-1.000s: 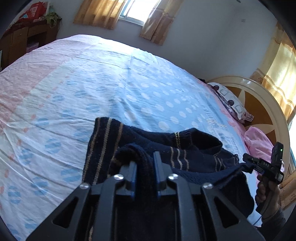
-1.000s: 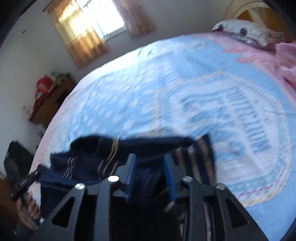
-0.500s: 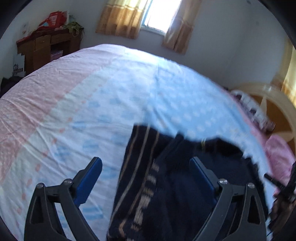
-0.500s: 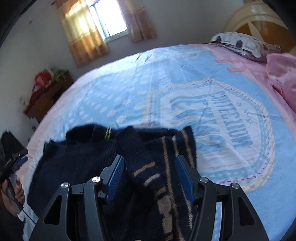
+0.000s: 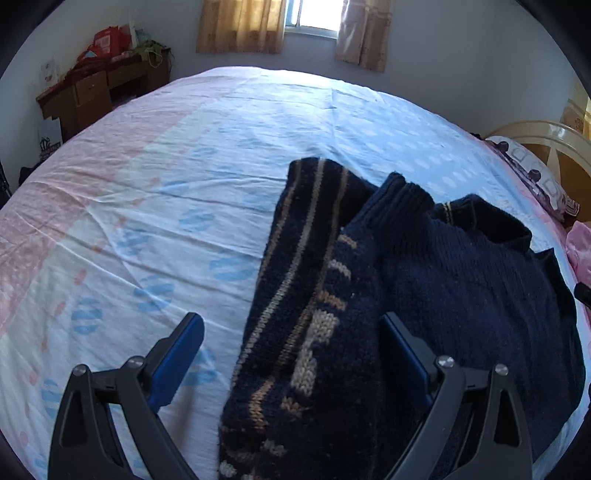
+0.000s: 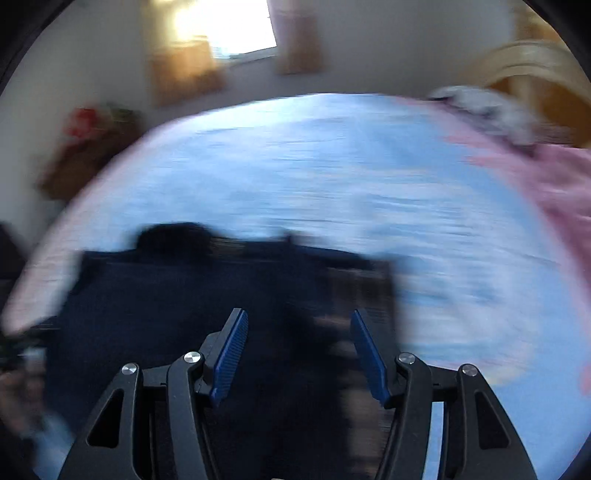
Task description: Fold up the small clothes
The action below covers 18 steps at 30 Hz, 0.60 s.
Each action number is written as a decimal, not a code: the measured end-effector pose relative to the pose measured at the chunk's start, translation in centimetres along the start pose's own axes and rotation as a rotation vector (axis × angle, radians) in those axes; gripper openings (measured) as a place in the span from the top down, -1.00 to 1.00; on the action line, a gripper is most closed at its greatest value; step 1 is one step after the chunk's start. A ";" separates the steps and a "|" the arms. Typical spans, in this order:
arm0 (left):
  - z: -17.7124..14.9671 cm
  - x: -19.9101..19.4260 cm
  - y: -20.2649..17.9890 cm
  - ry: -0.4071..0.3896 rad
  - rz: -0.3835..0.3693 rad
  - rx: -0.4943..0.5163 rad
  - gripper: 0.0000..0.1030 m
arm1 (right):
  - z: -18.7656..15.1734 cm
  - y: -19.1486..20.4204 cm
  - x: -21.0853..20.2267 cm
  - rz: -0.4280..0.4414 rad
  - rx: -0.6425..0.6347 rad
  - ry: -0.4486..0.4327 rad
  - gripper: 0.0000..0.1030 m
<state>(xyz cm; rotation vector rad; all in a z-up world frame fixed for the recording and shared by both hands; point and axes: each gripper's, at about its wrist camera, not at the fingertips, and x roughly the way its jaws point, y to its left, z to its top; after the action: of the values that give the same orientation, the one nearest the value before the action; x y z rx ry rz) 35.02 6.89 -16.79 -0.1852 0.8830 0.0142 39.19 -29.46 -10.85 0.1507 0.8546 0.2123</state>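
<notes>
Bedroom w/ pale walls, a bright window [image 5: 312,16] and tan curtains [image 5: 240,26] at the far side; bed [image 5: 147,177] fills most of the left wrist view, its sheet light blue w/ darker blue spots and a pink band along the left; wooden dresser [image 5: 92,96] stands in the far left corner w/ red clutter on top; any writing there is too small to read; navy knit sweater [image 5: 461,288] w/ tan stripes lies on the sheet, one sleeve folded over its body; left gripper [image 5: 291,334] has its fingers spread wide apart, sleeve lying between them, pads not pressing it; right gripper [image 6: 295,328] view is badly blurred; its fingers stand roughly half open over the dark sweater [image 6: 166,314], gripping nothing.
</notes>
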 end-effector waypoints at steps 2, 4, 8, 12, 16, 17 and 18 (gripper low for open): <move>-0.1 0.1 0.3 0.002 -0.007 -0.013 -0.89 | 0.4 -0.1 1.4 -0.092 -0.014 0.036 -0.14; -0.2 0.1 0.9 0.012 -0.019 -0.041 -0.89 | 0.8 -2.8 2.9 -0.192 0.070 0.092 -0.14; -1.1 -0.4 2.1 0.025 -0.049 -0.079 -0.89 | 0.4 -8.8 0.2 -0.318 0.265 0.036 -0.14; -2.5 -1.8 2.7 0.013 -0.064 -0.076 -0.89 | -1.7 -7.7 -3.9 -0.247 0.222 -0.003 -0.14; -4.0 -3.3 2.9 -0.011 -0.066 -0.061 -0.89 | -4.7 -2.7 -5.4 -0.067 0.060 -0.005 -0.14; -4.1 -3.5 2.9 -0.016 -0.064 -0.052 -0.89 | -6.0 -1.5 -5.3 -0.023 0.011 0.021 -0.14; -4.3 -3.7 3.0 -0.021 -0.056 -0.036 -0.89 | -7.2 -0.6 -5.2 -0.026 -0.031 0.042 -0.14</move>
<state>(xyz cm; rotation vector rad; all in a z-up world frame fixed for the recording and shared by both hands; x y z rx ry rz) 29.05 9.33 -17.08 -0.2433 0.8570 -0.0204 30.51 -30.96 -11.87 0.1066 0.8937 0.2053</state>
